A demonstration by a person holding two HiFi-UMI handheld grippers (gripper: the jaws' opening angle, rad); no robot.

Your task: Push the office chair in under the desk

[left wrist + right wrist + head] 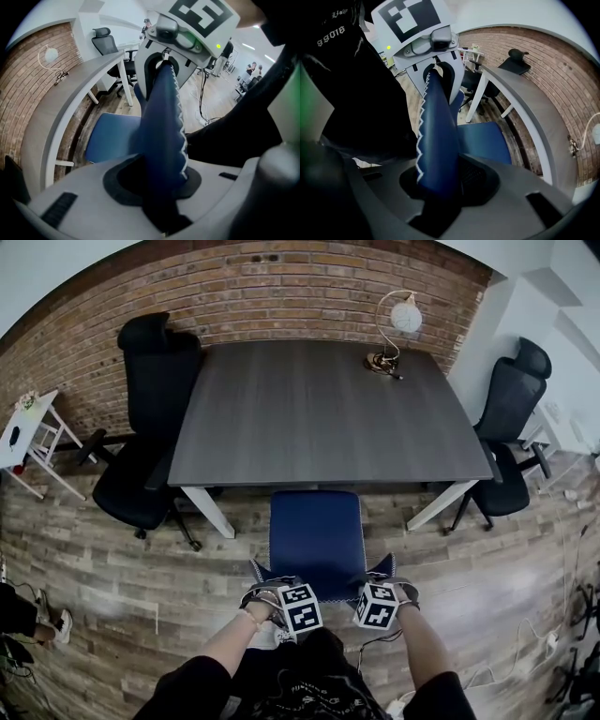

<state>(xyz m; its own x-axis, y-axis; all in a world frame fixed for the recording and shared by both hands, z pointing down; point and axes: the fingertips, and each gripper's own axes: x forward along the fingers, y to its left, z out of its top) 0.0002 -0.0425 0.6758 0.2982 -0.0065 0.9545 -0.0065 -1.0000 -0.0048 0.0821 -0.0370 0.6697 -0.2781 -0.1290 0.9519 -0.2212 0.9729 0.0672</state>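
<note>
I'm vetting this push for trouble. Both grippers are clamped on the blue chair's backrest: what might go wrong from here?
1. The left gripper and right gripper pinch only the top edge of the backrest; they might slip under a firm push.
2. The seat sits between the white legs of the desk; an uneven push could swing it into one.
3. A hard bump against the desk might shake the lamp.

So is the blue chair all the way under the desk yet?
Not yet. Done: the left gripper and right gripper are both clamped on the backrest of the blue chair, which faces the desk squarely. In hand: the push, with the seat front about at the desk's edge. Left: nearly the whole seat shows out in front, so it needs sliding in.
</note>
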